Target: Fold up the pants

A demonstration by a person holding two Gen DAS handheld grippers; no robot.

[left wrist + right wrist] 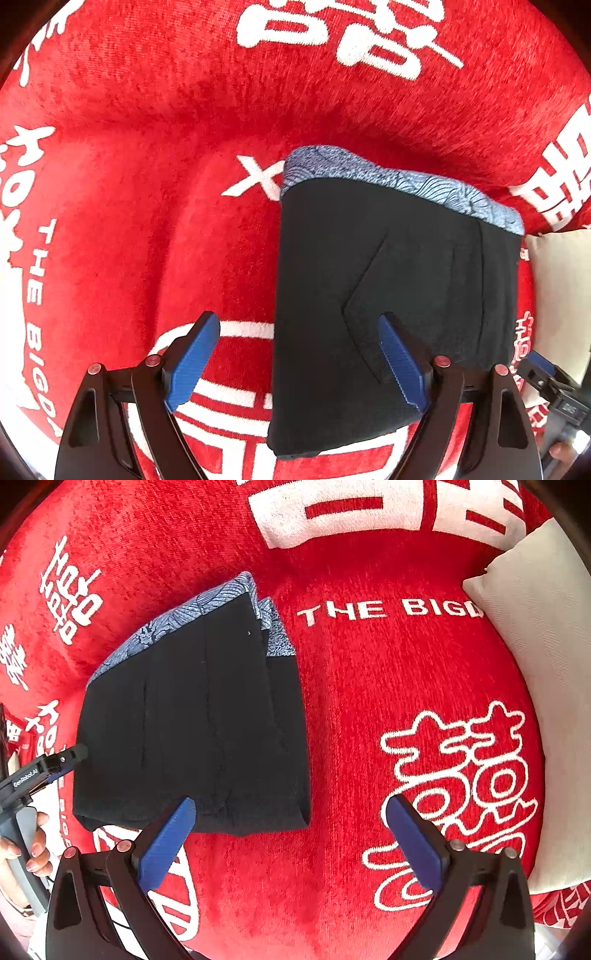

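The pants lie folded into a compact black rectangle with a blue patterned band along the far edge, on a red blanket. They also show in the right wrist view. My left gripper is open and empty, hovering over the pants' near left edge. My right gripper is open and empty, just off the pants' near right corner. The left gripper's tip shows at the pants' left side in the right wrist view; the right gripper shows at the pants' right in the left wrist view.
The red blanket carries white lettering and characters. A cream pillow lies at the right, also in the left wrist view. A person's hand holds the left gripper's handle.
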